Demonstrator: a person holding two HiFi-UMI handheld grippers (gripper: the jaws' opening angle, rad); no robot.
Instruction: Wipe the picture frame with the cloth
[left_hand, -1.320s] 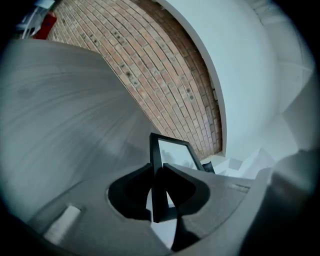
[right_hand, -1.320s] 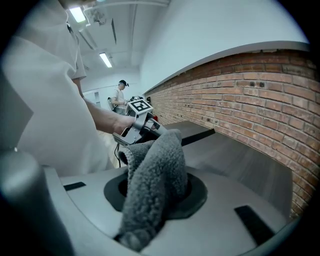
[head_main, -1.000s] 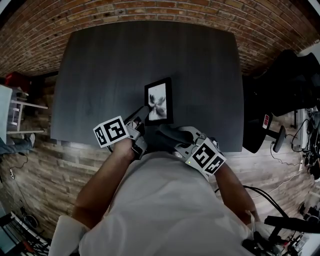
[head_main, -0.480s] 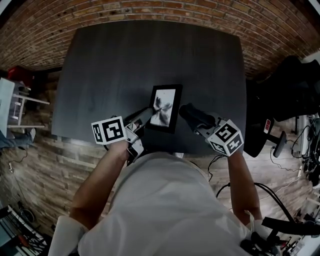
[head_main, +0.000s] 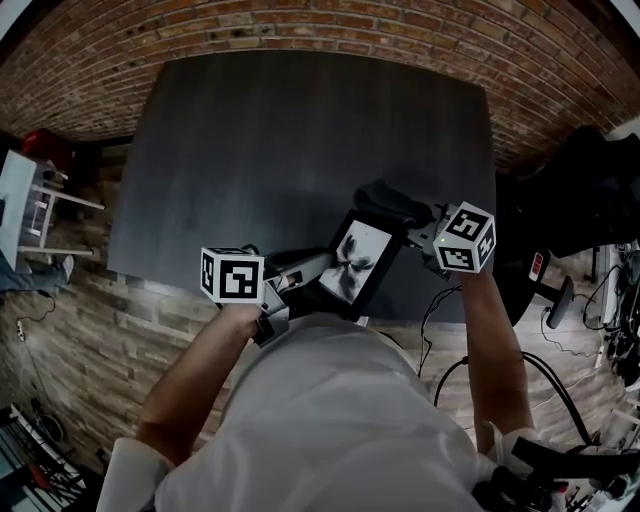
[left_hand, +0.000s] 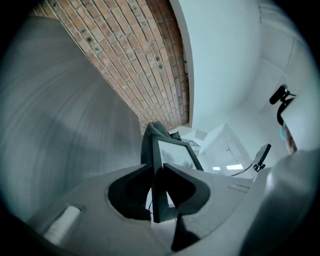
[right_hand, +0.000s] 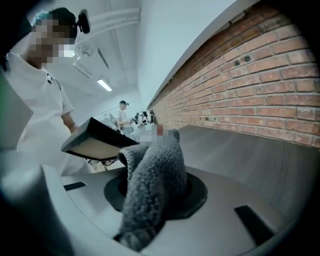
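The black picture frame (head_main: 358, 262) with a grey flower print is tilted, up off the dark table (head_main: 300, 130) near its front edge. My left gripper (head_main: 322, 270) is shut on the frame's near left edge. In the left gripper view its jaws (left_hand: 159, 172) clamp the black border of the frame (left_hand: 175, 152). My right gripper (head_main: 410, 218) is shut on a dark grey fluffy cloth (head_main: 388, 203), which is at the frame's far edge; I cannot tell whether they touch. In the right gripper view the cloth (right_hand: 155, 170) bulges out of the jaws, with the frame's back (right_hand: 95, 140) just to its left.
A black chair (head_main: 590, 190) stands to the right of the table. A brick wall (right_hand: 250, 85) runs along the table's far side. A white shelf (head_main: 30, 220) is at the left. Cables (head_main: 470, 370) lie on the wooden floor by my right arm.
The frame has come up off the table, moved nearer and right, and tipped over. My right gripper has swung with the cloth from near my body out to the frame's far edge.
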